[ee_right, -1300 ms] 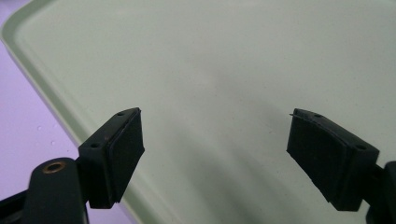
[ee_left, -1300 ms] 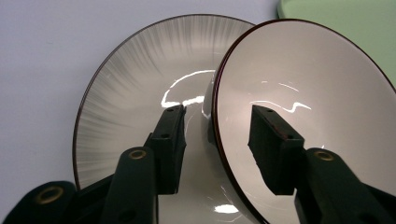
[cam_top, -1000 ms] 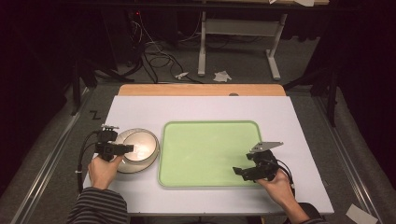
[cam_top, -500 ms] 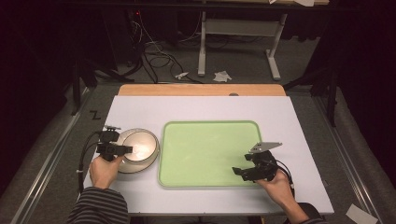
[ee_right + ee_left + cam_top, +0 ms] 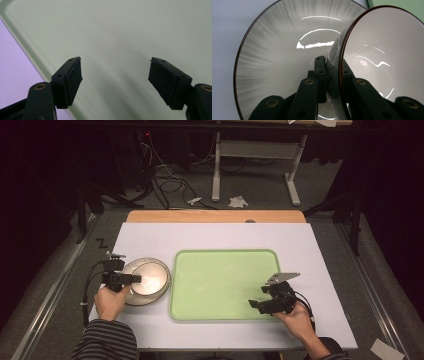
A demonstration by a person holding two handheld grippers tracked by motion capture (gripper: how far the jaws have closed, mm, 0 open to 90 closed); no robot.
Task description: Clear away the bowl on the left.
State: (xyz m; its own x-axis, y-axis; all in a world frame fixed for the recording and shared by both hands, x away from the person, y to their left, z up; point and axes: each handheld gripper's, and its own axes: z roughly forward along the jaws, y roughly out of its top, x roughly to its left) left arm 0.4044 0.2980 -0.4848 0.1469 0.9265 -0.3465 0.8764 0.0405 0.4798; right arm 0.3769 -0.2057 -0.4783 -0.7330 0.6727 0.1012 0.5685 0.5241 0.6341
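Left gripper [image 5: 134, 279] has just closed its jaws on the rim of the top bowl [image 5: 384, 62]; in the left gripper view the pads pinch the thin wall right at the brown edge, one jaw inside and one outside. There look to be two bowls nested: the held one is tilted up out of a second bowl [image 5: 277, 60] underneath. From the high view they blur into one round shape at the left of the counter [image 5: 215, 237], just beside the tray [image 5: 225, 285], so I can't really tell there how far the top one is lifted. Both bowls get cut off by the frame in the gripper view, and the jaws hide the spot where the two touch.

Materials: the bowls are glossy ceramic, pale grey-white with a thin dark brown rim. The lower one has fine radial streaks fanning out from its centre; the top one is plain and smooth with bright reflections. The tray is matte light green plastic, rectangular with rounded corners and a low raised lip. The counter is covered in white sheet, with a wooden strip along the far edge.

Right gripper [image 5: 260, 304] hangs over the tray's near right corner, jaws wide apart with nothing between them. Its pads [image 5: 73, 80] are flat black rubbery blocks.
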